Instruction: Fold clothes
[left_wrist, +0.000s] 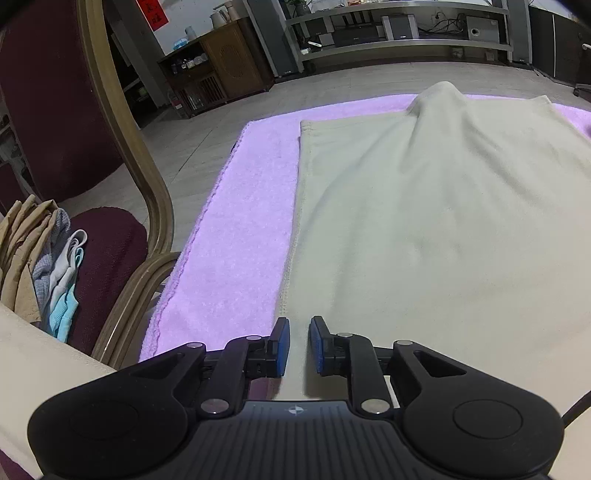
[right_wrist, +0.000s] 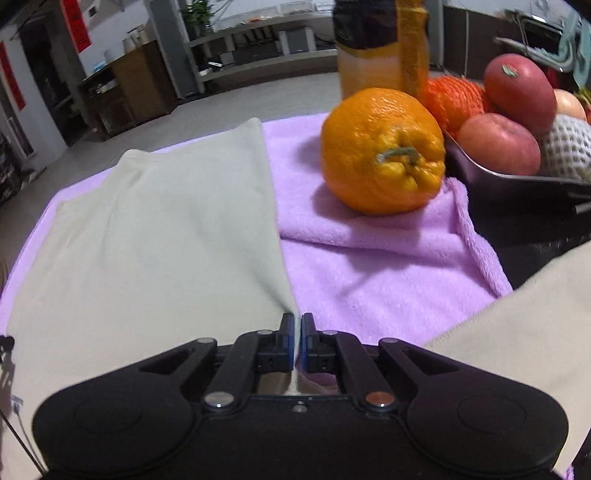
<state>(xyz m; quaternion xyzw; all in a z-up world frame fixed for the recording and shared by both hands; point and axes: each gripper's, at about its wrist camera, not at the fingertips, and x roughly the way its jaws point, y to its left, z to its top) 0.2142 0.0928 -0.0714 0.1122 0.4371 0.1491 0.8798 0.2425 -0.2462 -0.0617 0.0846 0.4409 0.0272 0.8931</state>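
My right gripper (right_wrist: 298, 341) pinches the cream garment (right_wrist: 155, 236); left gripper (left_wrist: 299, 345) fingers apart. A one-sided lift could skew it toward the orange (right_wrist: 382, 151)

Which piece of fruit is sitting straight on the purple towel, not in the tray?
The big wrinkled orange with the green stem: it rests alone on the purple towel. The red apples sit in the metal tray.

Cream garment (left_wrist: 443, 221) flat on purple towel (left_wrist: 236, 236); far end humped

Nothing can be read: the red wall banner (left_wrist: 152, 14) bears blurred characters, illegible.
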